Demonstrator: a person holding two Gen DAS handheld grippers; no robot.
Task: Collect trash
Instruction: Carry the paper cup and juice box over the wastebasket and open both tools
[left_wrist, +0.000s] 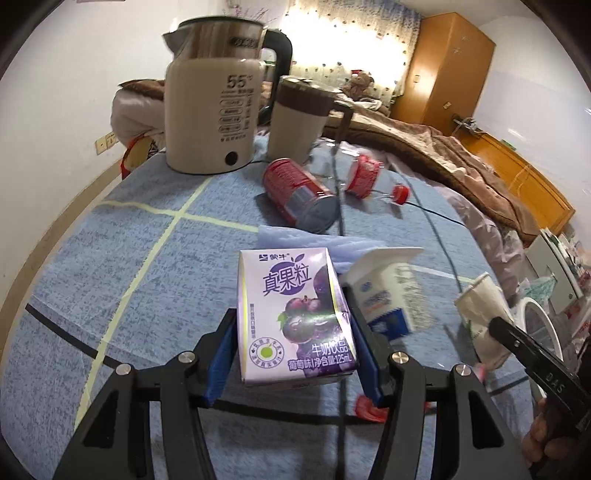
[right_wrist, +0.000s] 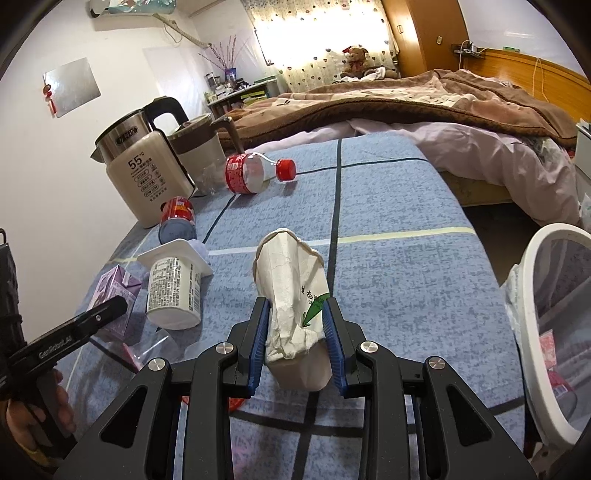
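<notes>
The left gripper (left_wrist: 295, 343) has the purple milk carton (left_wrist: 295, 317) between its blue pads, low in the centre of its frame; whether both pads press the carton I cannot tell. The right gripper (right_wrist: 295, 332) is clamped on a crumpled paper cup (right_wrist: 291, 295), centre of its view. Both hang over a blue checked tablecloth (right_wrist: 406, 277), with a bed (right_wrist: 406, 103) at the upper right. A white yogurt cup (right_wrist: 173, 288) lies on its side left of centre; a red can (right_wrist: 177, 218) and a plastic bottle (right_wrist: 255, 173) lie further up. The kettle (right_wrist: 144, 170) stands at upper left. A white-rimmed bin (right_wrist: 532, 295) at the right edge holds scraps.
</notes>
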